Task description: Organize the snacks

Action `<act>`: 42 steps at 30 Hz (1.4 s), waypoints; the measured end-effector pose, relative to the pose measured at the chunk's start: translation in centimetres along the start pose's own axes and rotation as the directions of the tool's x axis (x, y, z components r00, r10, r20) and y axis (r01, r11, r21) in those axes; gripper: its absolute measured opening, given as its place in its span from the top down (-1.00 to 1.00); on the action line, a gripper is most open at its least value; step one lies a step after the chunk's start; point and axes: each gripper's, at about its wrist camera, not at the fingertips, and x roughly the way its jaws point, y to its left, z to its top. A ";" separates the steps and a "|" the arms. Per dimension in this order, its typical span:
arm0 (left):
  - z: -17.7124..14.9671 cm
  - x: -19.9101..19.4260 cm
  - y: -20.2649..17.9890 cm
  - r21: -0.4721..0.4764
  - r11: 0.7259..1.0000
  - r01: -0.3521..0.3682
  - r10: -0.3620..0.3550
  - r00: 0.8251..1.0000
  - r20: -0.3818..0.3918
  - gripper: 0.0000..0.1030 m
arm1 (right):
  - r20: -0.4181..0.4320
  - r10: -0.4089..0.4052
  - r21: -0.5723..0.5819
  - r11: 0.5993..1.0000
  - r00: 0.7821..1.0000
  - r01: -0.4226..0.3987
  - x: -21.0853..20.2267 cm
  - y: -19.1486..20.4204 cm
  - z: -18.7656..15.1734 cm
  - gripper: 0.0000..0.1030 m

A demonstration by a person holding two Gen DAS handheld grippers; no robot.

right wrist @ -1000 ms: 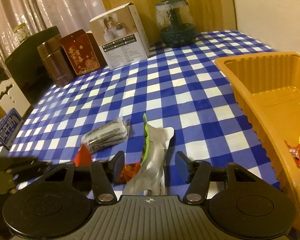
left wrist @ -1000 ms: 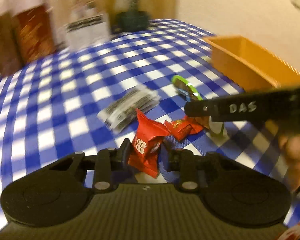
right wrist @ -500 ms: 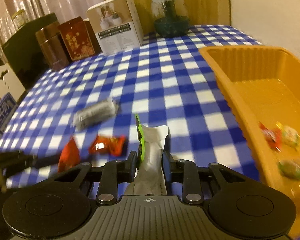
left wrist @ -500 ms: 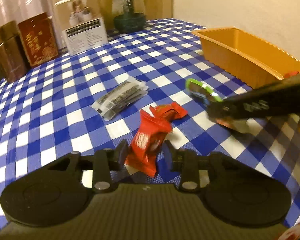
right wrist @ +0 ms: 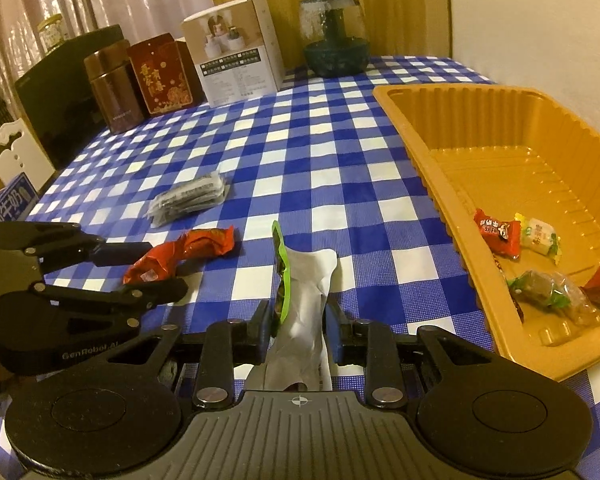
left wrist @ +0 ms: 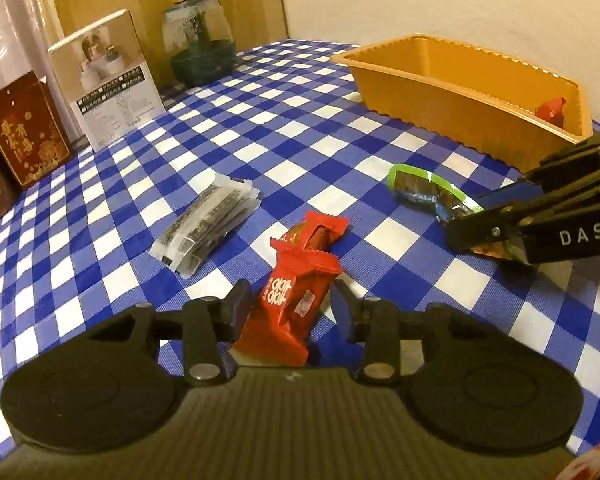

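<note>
My left gripper (left wrist: pixel 290 304) is open around a red snack packet (left wrist: pixel 292 300) that lies on the blue checked tablecloth; the jaws stand apart on either side of it. It also shows in the right wrist view (right wrist: pixel 144 270). A second red packet (left wrist: pixel 316 232) lies just beyond. My right gripper (right wrist: pixel 298 326) is shut on a green-edged white snack bag (right wrist: pixel 304 300), held a little above the cloth; it shows in the left wrist view (left wrist: pixel 428 190). A clear pack of dark sticks (left wrist: pixel 208 228) lies to the left. The orange tray (right wrist: pixel 416 136) at right holds several snacks.
At the table's far edge stand a white box (right wrist: pixel 236 52), a red tin (right wrist: pixel 160 72), a brown canister (right wrist: pixel 112 84) and a glass-domed green pot (right wrist: pixel 336 36). A wall runs behind the tray.
My right gripper closed on the green-edged bag and lifted it. My left gripper loosened around the red packet, which now rests on the cloth.
</note>
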 end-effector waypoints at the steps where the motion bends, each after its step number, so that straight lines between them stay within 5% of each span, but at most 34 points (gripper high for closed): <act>1: 0.0 0.0 0.1 -0.012 1.000 0.002 -0.002 1.000 -0.006 0.24 | 0.002 0.000 0.001 1.000 1.000 0.000 0.0 0.0 0.0 0.45; 13: 0.0 -1.1 -1.3 -0.167 0.984 -0.062 0.049 0.996 -0.077 0.44 | 0.007 -0.019 0.024 1.000 1.000 0.019 0.3 0.2 0.3 0.41; 26: -0.6 -3.5 -1.9 -0.377 0.922 -0.085 0.050 0.994 -0.101 0.52 | -0.001 -0.062 -0.034 0.998 0.998 0.062 -0.7 1.3 -0.2 0.47; 42: -1.5 -7.8 -3.4 -0.473 0.878 -0.078 0.042 0.995 -0.086 0.56 | 0.003 -0.022 0.017 1.000 1.000 0.021 -5.7 1.3 -1.3 0.47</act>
